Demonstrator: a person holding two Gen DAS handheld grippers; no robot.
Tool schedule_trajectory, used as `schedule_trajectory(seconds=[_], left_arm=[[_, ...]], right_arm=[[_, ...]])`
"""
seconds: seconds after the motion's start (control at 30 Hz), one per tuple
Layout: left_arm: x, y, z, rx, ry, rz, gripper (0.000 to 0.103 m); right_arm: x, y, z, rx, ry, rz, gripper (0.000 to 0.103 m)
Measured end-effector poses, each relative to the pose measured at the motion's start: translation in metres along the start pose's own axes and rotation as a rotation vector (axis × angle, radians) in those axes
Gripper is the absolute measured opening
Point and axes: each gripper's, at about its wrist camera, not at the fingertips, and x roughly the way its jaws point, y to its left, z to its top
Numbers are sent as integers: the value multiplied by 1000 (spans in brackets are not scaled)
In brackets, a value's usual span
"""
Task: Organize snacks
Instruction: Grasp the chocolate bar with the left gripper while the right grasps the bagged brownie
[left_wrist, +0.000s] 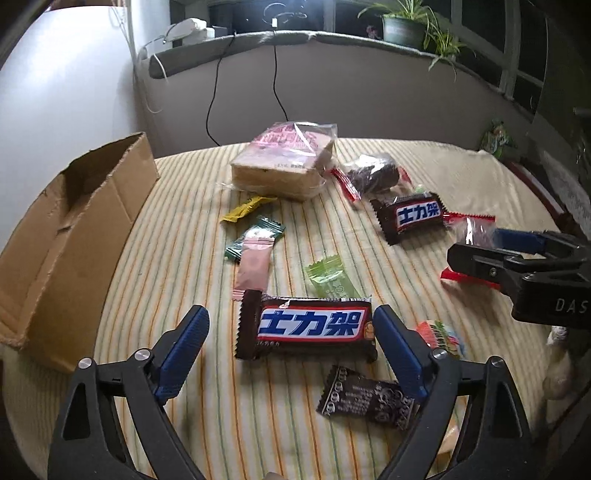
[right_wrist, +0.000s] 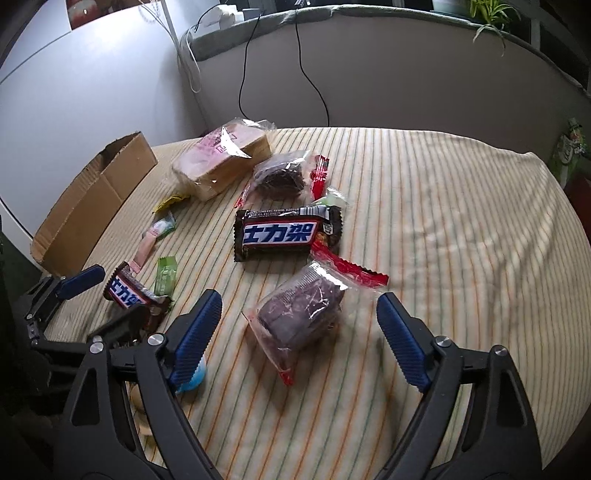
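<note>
A brown Snickers bar (left_wrist: 306, 324) lies on the striped cloth between the open fingers of my left gripper (left_wrist: 291, 325); it also shows in the right wrist view (right_wrist: 135, 293). My right gripper (right_wrist: 299, 314) is open around a clear-wrapped purple cake (right_wrist: 301, 317) with red edges. A second Snickers bar (right_wrist: 286, 232) lies beyond it. A bagged bread loaf (left_wrist: 282, 162), a dark brownie pack (left_wrist: 373, 171) and several small candies (left_wrist: 255, 236) lie farther back. An open cardboard box (left_wrist: 66, 229) stands at the left.
A dark printed sachet (left_wrist: 365, 397) lies near my left gripper's right finger (left_wrist: 400, 350). The right gripper shows in the left wrist view (left_wrist: 498, 254). A wall with cables stands behind the table; plants sit on the ledge (left_wrist: 410, 26).
</note>
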Motion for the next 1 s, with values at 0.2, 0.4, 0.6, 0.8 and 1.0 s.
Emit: schedule_trajectory(seconds=[0.2,0.4,0.6,0.8,1.0], left_arm=[[3,5,2,-28,8,-20,90],[2,5,0,-32,-6,-27,72],[-3,4,0,-28,-32,-42,59],[-9,13,-2,-69,-46,-70,56],[-23,21,0,-105,-72,-81,56]], right_arm=[[9,3,2,-9,18,6,88],[13,0,2,1,33,21,73],[11,-6,0,23,38,41,52],[5,-14,-1,50,28,57,49],[-12,-21,1,62,-5,65,48]])
